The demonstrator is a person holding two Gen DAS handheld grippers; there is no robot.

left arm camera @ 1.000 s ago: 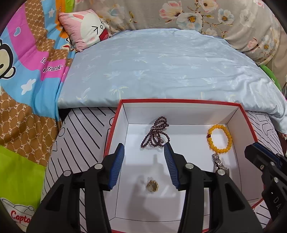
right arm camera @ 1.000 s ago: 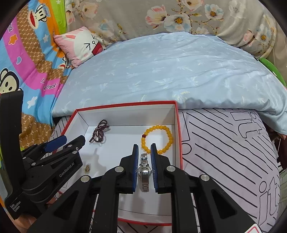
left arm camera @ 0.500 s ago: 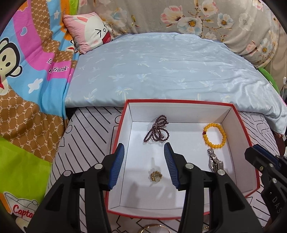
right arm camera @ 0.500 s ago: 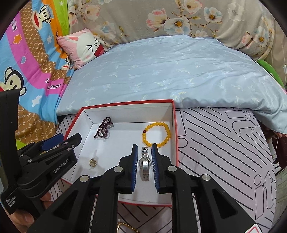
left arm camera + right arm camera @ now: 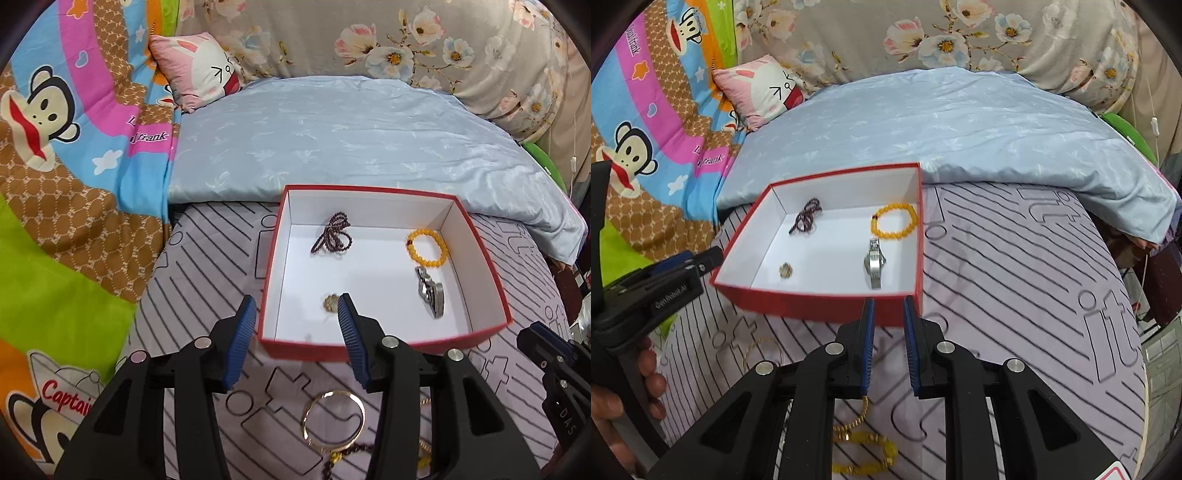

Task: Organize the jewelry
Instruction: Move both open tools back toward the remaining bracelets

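A red box [image 5: 384, 347] [image 5: 827, 304] with a white inside holds a dark bead necklace [image 5: 332, 238] [image 5: 806, 220], a yellow bead bracelet [image 5: 428, 247] [image 5: 894, 220], a silver watch [image 5: 430, 291] [image 5: 874, 263] and a small gold piece [image 5: 330, 302] [image 5: 785, 270]. My left gripper [image 5: 295, 332] is open and empty in front of the box. My right gripper [image 5: 888, 339] is open a little and empty at the box's near wall. A gold bangle [image 5: 334, 419] [image 5: 762, 350] and a gold-and-yellow chain [image 5: 864, 443] lie on the bedspread below the grippers.
The box sits on a striped lilac bedspread [image 5: 1015, 295]. A pale blue quilt [image 5: 351, 136] lies behind it, a cartoon blanket [image 5: 66, 166] to the left and a pink pillow [image 5: 199, 70] at the back.
The right gripper let go of the watch, which now lies in the box. Both grippers drew back out of the box toward me, so loose jewelry on the bedspread came into view.
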